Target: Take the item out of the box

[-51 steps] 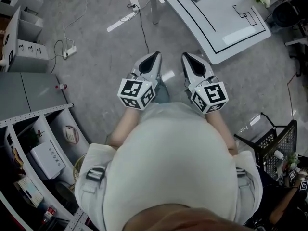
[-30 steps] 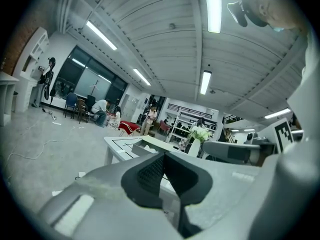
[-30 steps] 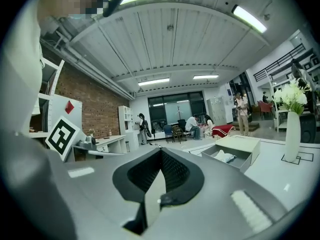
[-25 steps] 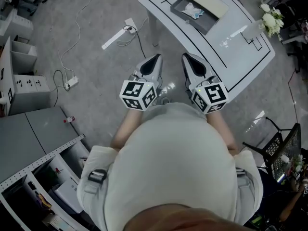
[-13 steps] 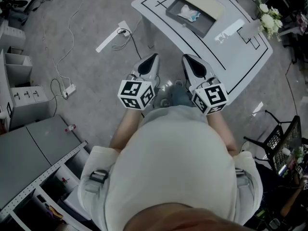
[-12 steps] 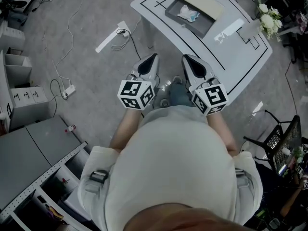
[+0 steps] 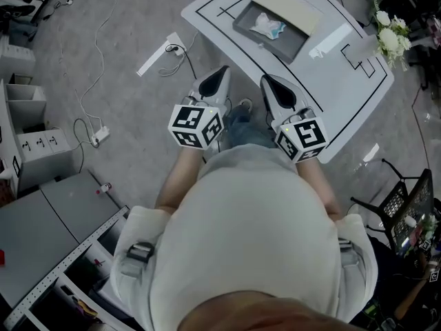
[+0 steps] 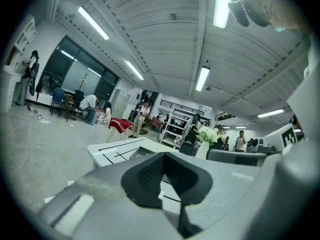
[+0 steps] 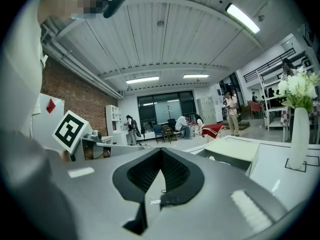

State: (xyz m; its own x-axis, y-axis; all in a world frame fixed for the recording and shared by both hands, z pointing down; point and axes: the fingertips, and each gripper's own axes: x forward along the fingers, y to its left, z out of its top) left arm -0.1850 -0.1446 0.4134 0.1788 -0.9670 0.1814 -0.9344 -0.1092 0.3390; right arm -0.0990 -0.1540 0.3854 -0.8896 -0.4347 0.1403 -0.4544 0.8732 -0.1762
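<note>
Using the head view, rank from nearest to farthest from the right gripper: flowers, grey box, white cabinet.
1. Grey box, on the table just ahead of the right gripper.
2. Flowers, at the table's right end.
3. White cabinet, on the floor, far left.

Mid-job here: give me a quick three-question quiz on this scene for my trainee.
1. True or false: the crumpled item already lies outside the box.
2. What stands on the white table besides the box: A flowers, B a laptop, C a mug?
3. Fill in: the left tongs and the right tongs are both ___ and empty.
Key: 1 false; 2 A; 3 shut.
</note>
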